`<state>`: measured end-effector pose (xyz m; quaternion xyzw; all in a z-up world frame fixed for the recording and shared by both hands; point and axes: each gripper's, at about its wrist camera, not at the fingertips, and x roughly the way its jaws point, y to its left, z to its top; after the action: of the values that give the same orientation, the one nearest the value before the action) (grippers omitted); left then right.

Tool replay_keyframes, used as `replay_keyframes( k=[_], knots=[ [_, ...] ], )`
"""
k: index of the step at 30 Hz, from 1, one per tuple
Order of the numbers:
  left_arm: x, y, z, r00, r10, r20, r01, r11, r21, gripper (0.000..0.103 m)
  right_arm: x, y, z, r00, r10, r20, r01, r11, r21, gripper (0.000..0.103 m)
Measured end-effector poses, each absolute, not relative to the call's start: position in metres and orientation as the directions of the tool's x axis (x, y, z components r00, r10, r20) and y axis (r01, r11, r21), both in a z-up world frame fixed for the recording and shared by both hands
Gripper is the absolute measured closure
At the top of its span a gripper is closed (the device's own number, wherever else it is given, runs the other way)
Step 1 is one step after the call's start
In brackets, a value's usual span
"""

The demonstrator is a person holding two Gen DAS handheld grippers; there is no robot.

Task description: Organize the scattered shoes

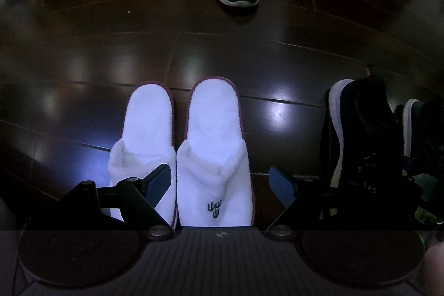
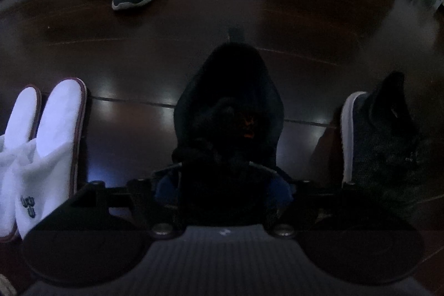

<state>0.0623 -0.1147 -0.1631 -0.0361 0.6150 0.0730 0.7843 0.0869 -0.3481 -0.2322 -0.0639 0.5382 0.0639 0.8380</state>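
Your left gripper [image 1: 219, 182] hangs spread over the paired slippers [image 1: 213, 157]. Your right gripper [image 2: 222, 185] is clamped on the black shoe [image 2: 230, 101], centre floor; set it beside the grey shoe [image 2: 380, 140], right.

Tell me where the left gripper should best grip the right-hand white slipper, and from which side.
Probably the plush toe strap of the right-hand white slipper, across its width, coming from the toe end, where the open left gripper already straddles it. The strap stands above the flat sole; the other white slipper crowds one side.
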Motion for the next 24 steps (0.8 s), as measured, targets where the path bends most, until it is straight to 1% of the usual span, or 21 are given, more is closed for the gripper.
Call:
replay_keyframes(
  k=[3,5,8,11,15,19,24],
  knots=[
    [0.06,-0.12,-0.161,0.241,0.071,-0.968,-0.15,0.988,0.035,0.02,0.088,-0.35,-0.235,0.406,0.047,-0.913,-0.181,0.983,-0.031,0.032],
    [0.059,-0.124,-0.159,0.249,0.072,-0.966,-0.145,0.989,0.036,0.02,0.089,-0.351,-0.236,0.406,0.054,-0.912,-0.182,0.983,-0.023,0.037],
    [0.055,-0.128,-0.156,0.257,0.077,-0.963,-0.149,0.988,0.039,0.02,0.087,-0.347,-0.236,0.417,0.032,-0.908,-0.182,0.982,-0.049,0.041],
    [0.053,-0.131,-0.154,0.261,0.08,-0.962,-0.152,0.988,0.041,0.02,0.084,-0.346,-0.236,0.424,0.013,-0.906,-0.181,0.981,-0.071,0.043],
    [0.05,-0.135,-0.151,0.267,0.084,-0.96,-0.152,0.987,0.044,0.02,0.084,-0.351,-0.235,0.425,0.004,-0.905,-0.171,0.982,-0.076,0.043],
    [0.047,-0.135,-0.145,0.28,0.091,-0.956,-0.157,0.986,0.048,0.02,0.084,-0.352,-0.231,0.418,0.018,-0.908,-0.176,0.982,-0.062,0.04],
    [0.049,-0.129,-0.131,0.303,0.105,-0.947,-0.159,0.986,0.059,0.021,0.07,-0.362,-0.198,0.431,0.054,-0.901,-0.164,0.986,-0.019,0.032]
  ],
)
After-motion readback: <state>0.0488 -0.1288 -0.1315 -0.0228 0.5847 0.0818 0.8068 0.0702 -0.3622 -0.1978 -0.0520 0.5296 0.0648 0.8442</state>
